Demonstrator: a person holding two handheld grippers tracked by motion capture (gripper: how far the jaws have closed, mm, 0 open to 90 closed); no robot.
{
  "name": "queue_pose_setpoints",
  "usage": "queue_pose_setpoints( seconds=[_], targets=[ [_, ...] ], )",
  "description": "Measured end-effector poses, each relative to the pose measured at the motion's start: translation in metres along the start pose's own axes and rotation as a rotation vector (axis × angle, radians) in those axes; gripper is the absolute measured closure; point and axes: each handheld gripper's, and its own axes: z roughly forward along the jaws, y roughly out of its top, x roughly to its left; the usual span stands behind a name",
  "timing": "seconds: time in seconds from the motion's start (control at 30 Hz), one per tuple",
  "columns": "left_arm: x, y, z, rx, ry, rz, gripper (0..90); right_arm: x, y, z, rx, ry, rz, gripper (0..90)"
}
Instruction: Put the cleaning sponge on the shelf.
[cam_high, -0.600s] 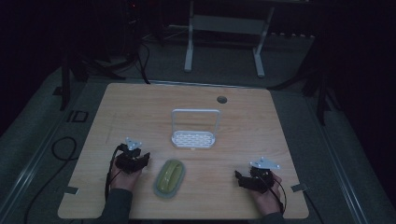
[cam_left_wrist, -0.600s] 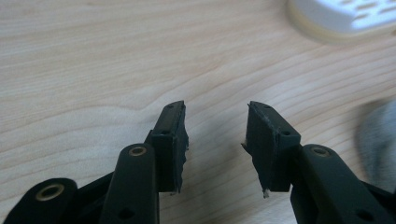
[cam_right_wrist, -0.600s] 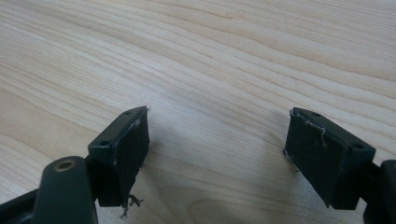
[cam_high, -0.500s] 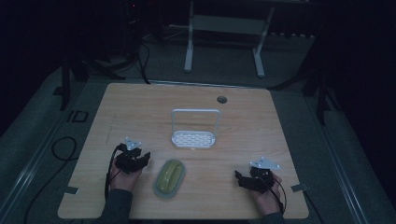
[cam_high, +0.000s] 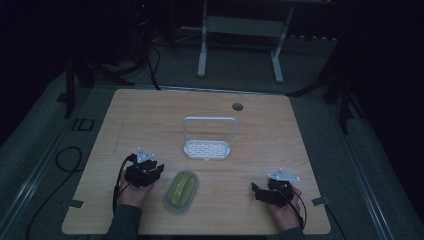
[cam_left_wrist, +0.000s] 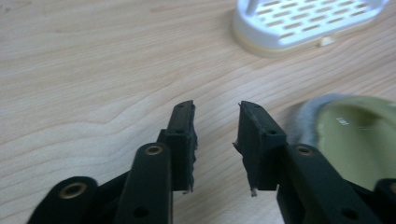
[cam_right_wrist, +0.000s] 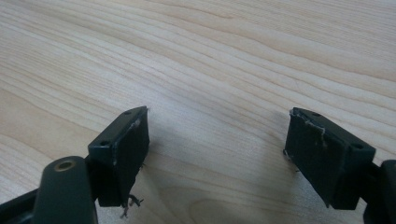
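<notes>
A wooden bench (cam_high: 150, 120) is filling the middle of the high view, sitting in a dark room with grey floor around it. Near the bench's centre, a white slotted rack (cam_high: 207, 148) with an upright wire handle is standing flat on the wood. Closer to the person, a shallow oval dish (cam_high: 181, 190) holding something yellow-green is lying between the two hands.

The person's left hand (cam_high: 131, 192) is resting at the near left of the bench, holding the left tool (cam_high: 150, 172) just beside the dish, apart from it. In the left gripper view, the left tool (cam_left_wrist: 215, 133) is pointing over bare wood with its jaws a little apart and nothing between them; the dish (cam_left_wrist: 355, 130) is showing blurred at the right and the rack (cam_left_wrist: 303, 21) at the top.

The right hand (cam_high: 282, 210) is sitting at the near right, well apart from the dish, holding the right tool (cam_high: 260, 192). In the right gripper view, the right tool (cam_right_wrist: 217, 149) is hanging over bare wood with its jaws spread wide and empty.
</notes>
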Motion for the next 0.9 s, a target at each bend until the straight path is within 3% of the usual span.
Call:
queue_pose_setpoints(
  seconds=[0.27,0.43,0.67,0.8,0.83,0.9],
  targets=[
    [-0.015,0.007,-0.008,0.012,-0.054,0.055,88.6,0.000,0.000,0.000,0.000,0.000,0.000,21.3],
    [-0.025,0.011,-0.012,0.013,-0.096,0.093,89.7,0.000,0.000,0.000,0.000,0.000,0.000,21.3],
    [-0.036,0.014,-0.017,0.007,-0.149,0.104,89.8,0.000,0.000,0.000,0.000,0.000,0.000,21.3],
    [-0.040,0.015,-0.017,0.008,-0.157,0.115,89.8,0.000,0.000,0.000,0.000,0.000,0.000,21.3],
    [-0.051,0.016,-0.018,0.006,-0.177,0.137,89.8,0.000,0.000,0.000,0.000,0.000,0.000,21.3],
    [-0.057,0.016,-0.018,0.009,-0.188,0.154,89.7,0.000,0.000,0.000,0.000,0.000,0.000,21.3]
  ],
)
